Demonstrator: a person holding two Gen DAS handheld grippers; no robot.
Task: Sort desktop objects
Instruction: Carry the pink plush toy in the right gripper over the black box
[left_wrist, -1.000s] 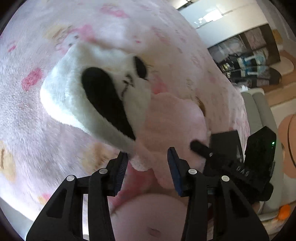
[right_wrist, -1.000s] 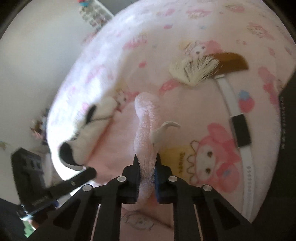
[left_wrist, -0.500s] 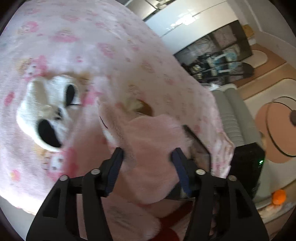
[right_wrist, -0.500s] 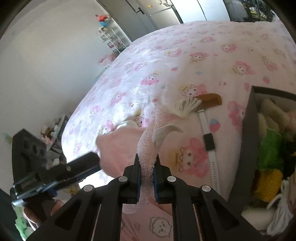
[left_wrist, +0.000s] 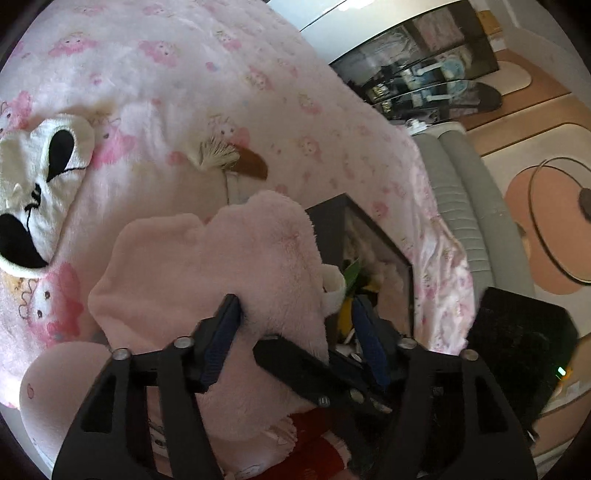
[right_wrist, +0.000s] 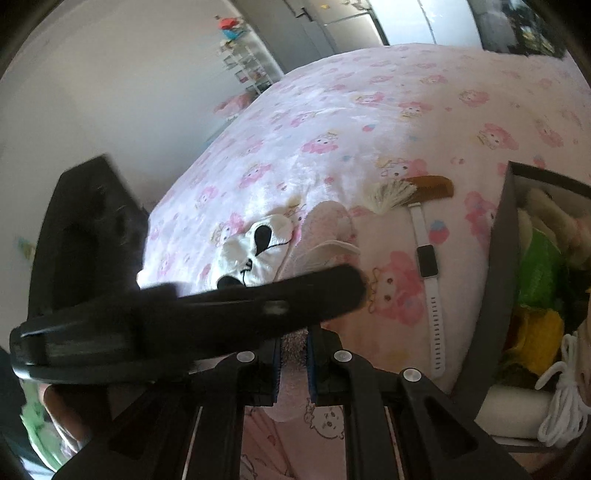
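A fluffy pink plush slipper (left_wrist: 221, 280) hangs lifted above the pink blanket. My right gripper (right_wrist: 293, 360) is shut on it; a strip of pink plush (right_wrist: 293, 343) shows between its pads. My left gripper (left_wrist: 295, 332) is open around the slipper, its left pad touching the plush. The left gripper's body (right_wrist: 207, 310) crosses the right wrist view in front of the slipper (right_wrist: 325, 236). A white panda-face slipper (left_wrist: 33, 192) lies on the blanket, also in the right wrist view (right_wrist: 251, 254).
A dark storage box (right_wrist: 498, 280) with plush items and cord stands at the right; it also shows in the left wrist view (left_wrist: 328, 221). A wooden comb with tassel (right_wrist: 406, 190) and a white smartwatch (right_wrist: 428, 266) lie on the blanket (right_wrist: 369, 110).
Both grippers have risen and shifted toward the box with the pink slipper. The left gripper now crosses the right wrist view. The panda slipper stays on the blanket.
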